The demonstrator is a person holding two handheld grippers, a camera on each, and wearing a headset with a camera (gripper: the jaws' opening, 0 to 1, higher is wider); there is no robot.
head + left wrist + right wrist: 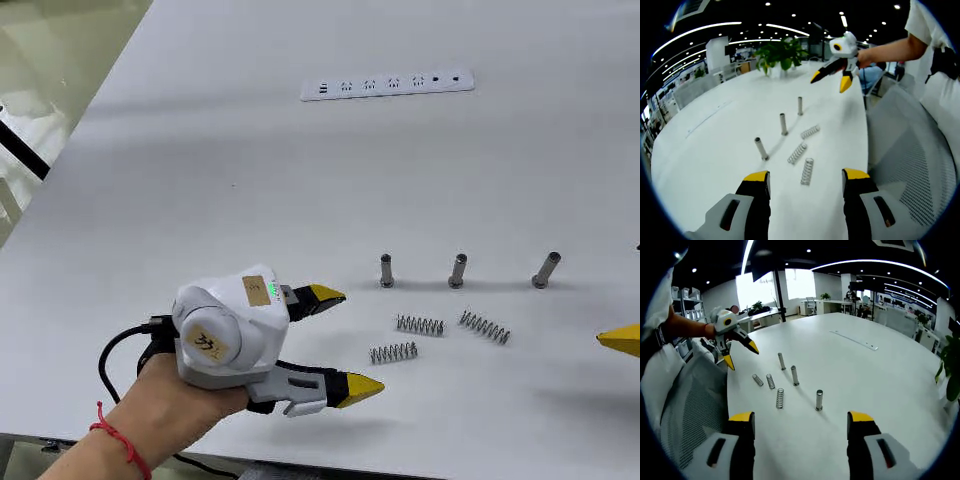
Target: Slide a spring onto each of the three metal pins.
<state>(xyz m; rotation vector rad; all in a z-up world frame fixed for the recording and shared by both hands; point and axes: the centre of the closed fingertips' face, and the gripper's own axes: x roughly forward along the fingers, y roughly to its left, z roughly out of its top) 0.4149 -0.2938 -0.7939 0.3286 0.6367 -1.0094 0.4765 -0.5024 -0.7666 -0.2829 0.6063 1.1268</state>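
Left hand-held gripper (352, 340): white body, yellow-tipped jaws spread wide. It is empty and touches nothing. It is held clear of the white bench (250, 180), with its tips pointing toward the springs but apart from them.
Right hand-held gripper (801, 417): jaws wide apart and empty. The yellow tip at the right edge of the head view is probably part of it.
Pins: three short grey metal pins (458, 270) stand in a row on the bench, all bare.
Springs: three small steel coil springs (420, 325) lie flat on the bench, just on the person's side of the pins. None touches a pin.
Far side: a long white power strip (387, 85) lies well beyond the pins.
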